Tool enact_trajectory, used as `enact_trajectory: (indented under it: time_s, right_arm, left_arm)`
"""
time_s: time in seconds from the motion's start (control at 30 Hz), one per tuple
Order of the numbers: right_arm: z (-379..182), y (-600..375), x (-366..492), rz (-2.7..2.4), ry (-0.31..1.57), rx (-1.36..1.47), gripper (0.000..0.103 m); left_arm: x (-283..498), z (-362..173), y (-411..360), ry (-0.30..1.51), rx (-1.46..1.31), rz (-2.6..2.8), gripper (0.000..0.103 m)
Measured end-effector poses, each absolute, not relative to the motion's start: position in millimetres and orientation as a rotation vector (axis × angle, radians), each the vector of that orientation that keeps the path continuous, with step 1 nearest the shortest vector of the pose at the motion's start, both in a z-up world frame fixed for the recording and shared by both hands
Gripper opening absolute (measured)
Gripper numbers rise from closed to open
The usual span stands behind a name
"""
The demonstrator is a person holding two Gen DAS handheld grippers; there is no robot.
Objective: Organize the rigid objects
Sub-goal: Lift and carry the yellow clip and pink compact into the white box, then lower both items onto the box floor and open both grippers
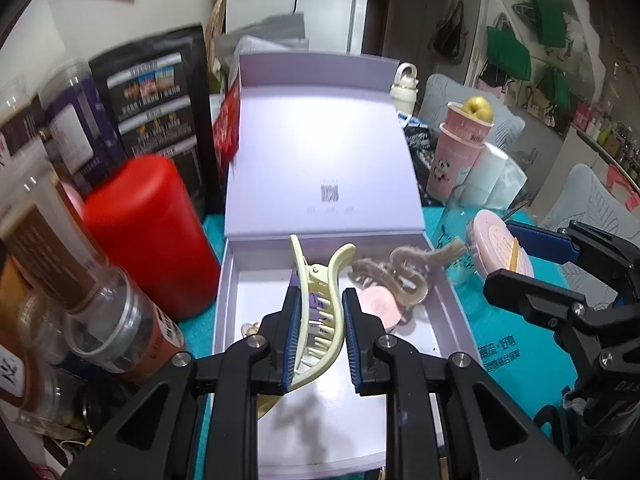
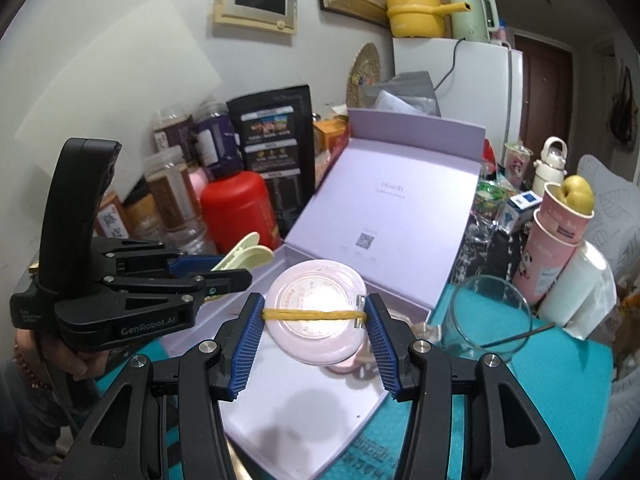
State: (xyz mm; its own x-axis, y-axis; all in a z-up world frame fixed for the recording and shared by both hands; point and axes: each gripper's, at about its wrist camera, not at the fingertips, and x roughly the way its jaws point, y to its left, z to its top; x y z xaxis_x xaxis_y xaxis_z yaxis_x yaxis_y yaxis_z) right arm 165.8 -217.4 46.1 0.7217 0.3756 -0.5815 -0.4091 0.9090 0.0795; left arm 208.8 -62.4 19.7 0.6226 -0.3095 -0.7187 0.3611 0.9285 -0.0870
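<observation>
My left gripper (image 1: 322,294) is shut on a pale yellow hair claw clip (image 1: 308,268) and holds it over the open lilac box (image 1: 228,280). Inside the box lie a translucent beige hair claw (image 1: 404,276) and a small pink round compact (image 1: 378,304). My right gripper (image 2: 314,300) is shut on a pink round case (image 2: 316,328) with a yellow rubber band around it, held above the box floor (image 2: 296,408). In the right wrist view the left gripper (image 2: 224,268) shows at the left with the yellow clip (image 2: 250,254). The right gripper (image 1: 506,254) appears at the right of the left wrist view.
The box lid (image 2: 400,208) stands tilted back. A red canister (image 1: 148,232) and several jars crowd the box's left side. To its right are a glass tumbler (image 2: 486,316), stacked pink cups (image 2: 556,240) and a paper roll (image 2: 576,292) on the teal cloth (image 2: 560,380).
</observation>
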Motion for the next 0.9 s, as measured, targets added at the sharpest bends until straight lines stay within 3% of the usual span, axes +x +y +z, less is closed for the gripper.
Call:
enact_trajectory:
  time_s: [0.9]
  right_arm:
    - [-27.3,-203.8,231.9,0.433,0.789,-0.092,0.051]
  left_arm:
    - [270.6,-39.2,-90.2,0.945,0.158,-0.372,0.021]
